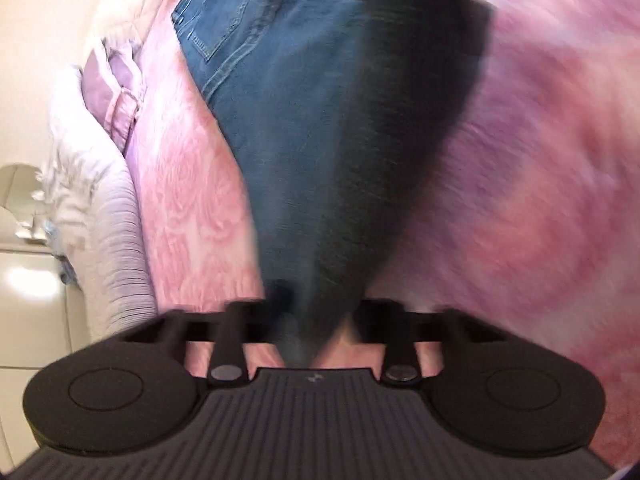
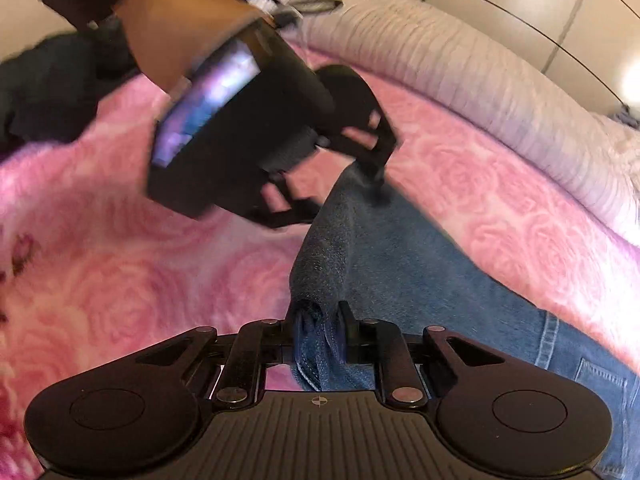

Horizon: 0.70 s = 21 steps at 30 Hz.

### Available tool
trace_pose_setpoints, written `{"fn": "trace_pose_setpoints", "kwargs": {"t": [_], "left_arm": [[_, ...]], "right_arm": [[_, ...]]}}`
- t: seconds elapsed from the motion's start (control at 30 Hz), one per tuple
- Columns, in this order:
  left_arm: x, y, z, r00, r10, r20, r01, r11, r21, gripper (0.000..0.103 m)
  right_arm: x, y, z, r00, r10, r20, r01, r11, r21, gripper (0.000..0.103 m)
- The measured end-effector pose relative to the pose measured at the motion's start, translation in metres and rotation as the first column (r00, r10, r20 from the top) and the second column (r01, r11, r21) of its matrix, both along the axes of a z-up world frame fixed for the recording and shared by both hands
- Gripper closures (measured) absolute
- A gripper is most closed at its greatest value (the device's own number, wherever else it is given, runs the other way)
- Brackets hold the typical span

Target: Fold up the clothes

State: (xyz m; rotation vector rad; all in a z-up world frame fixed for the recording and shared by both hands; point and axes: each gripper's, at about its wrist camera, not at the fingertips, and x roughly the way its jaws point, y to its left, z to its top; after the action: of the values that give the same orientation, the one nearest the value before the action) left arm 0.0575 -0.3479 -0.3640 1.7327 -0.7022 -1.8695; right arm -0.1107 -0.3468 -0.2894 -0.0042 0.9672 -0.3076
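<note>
I have the right tongs (image 2: 320,330) clamped on a fold of the jeans (image 2: 400,264); my left tongs (image 2: 374,184) pinch the same jeans above the pink blanket (image 2: 120,280).

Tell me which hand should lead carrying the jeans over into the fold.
Probably right. The right gripper visibly pinches the jeans at the hem, sharp in its own view. The left gripper also grips the same edge, but its own view is blurred.

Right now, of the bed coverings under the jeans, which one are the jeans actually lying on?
The pink rose-patterned blanket. The jeans lie on it; the pale ribbed bedspread lies beyond its edge, apart from the denim.
</note>
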Motion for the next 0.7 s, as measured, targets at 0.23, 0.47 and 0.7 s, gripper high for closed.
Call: {"fn": "trace_pose_setpoints", "kwargs": {"t": [0.23,0.47,0.7], "left_arm": [[-0.003,0.01,0.073,0.999,0.042,-0.034,-0.041,0.999,0.035,0.091],[-0.012,0.069,0.12,0.991,0.12,0.053,-0.128,0.974,0.189,0.091],[-0.055,0.013,0.194,0.978,0.209,-0.012,-0.196,0.934,0.299,0.09]], "right_arm": [[-0.024,-0.001,0.048,0.993,-0.006,0.119,-0.003,0.997,0.076,0.089],[-0.046,0.034,0.085,0.974,0.059,0.219,-0.112,0.965,0.239,0.089],[-0.105,-0.022,0.114,0.935,-0.136,0.328,-0.024,0.897,0.442,0.088]]}}
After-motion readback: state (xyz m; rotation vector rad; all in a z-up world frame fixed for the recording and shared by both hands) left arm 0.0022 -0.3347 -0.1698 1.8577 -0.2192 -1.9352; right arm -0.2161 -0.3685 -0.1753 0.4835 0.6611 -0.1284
